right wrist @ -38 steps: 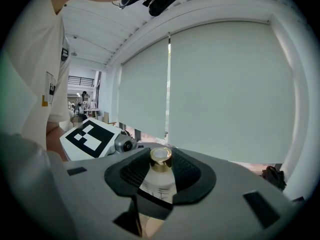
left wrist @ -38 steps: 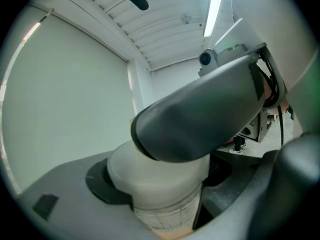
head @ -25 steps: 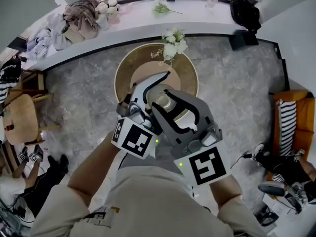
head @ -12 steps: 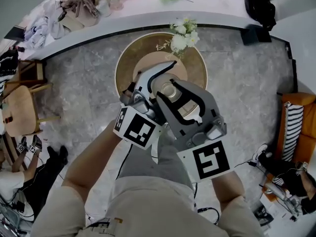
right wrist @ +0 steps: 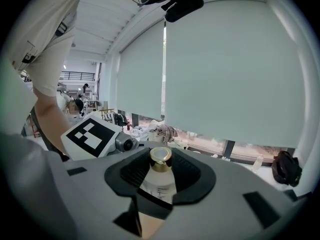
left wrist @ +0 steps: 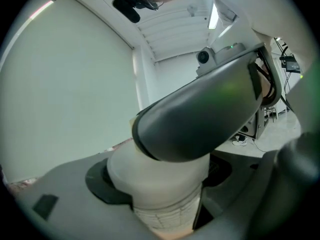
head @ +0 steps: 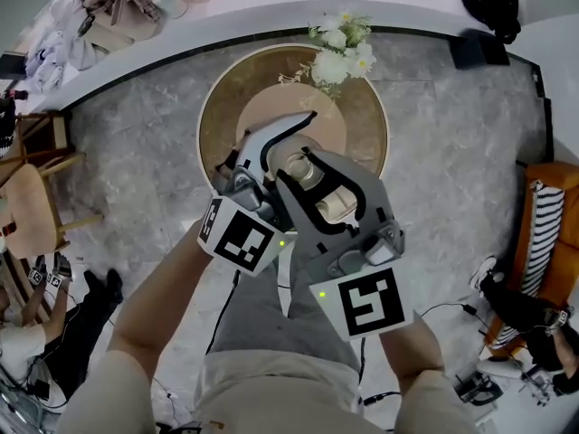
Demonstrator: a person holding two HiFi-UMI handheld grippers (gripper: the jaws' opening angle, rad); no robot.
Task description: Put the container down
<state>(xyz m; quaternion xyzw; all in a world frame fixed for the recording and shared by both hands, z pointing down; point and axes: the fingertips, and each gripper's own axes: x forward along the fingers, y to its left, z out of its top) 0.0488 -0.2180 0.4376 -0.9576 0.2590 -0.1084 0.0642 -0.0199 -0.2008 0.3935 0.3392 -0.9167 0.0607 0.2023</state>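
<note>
Both grippers hold one small container (head: 331,203) above a round wooden table (head: 226,107). It is a pale frosted bottle with a gold cap (right wrist: 161,156) and a printed label. In the head view my right gripper (head: 317,183), dark grey, has its jaws around the container's body. In the right gripper view the black pads (right wrist: 192,176) of that gripper (right wrist: 160,176) press on the bottle's sides. My left gripper (head: 288,147), with its white jaw, reaches in from the left. In its own view the left gripper (left wrist: 160,184) grips the frosted container (left wrist: 157,184), with the right gripper's dark jaw lying across it.
White flowers (head: 342,51) stand at the table's far edge. A curved white counter (head: 226,16) with cloths and bags runs behind. A wooden chair (head: 27,211) is at the left, an orange seat (head: 552,197) at the right. Grey stone floor lies all around.
Both grippers keep their hold on the container. The round table now lies more fully under them and looks larger in the head view.
</note>
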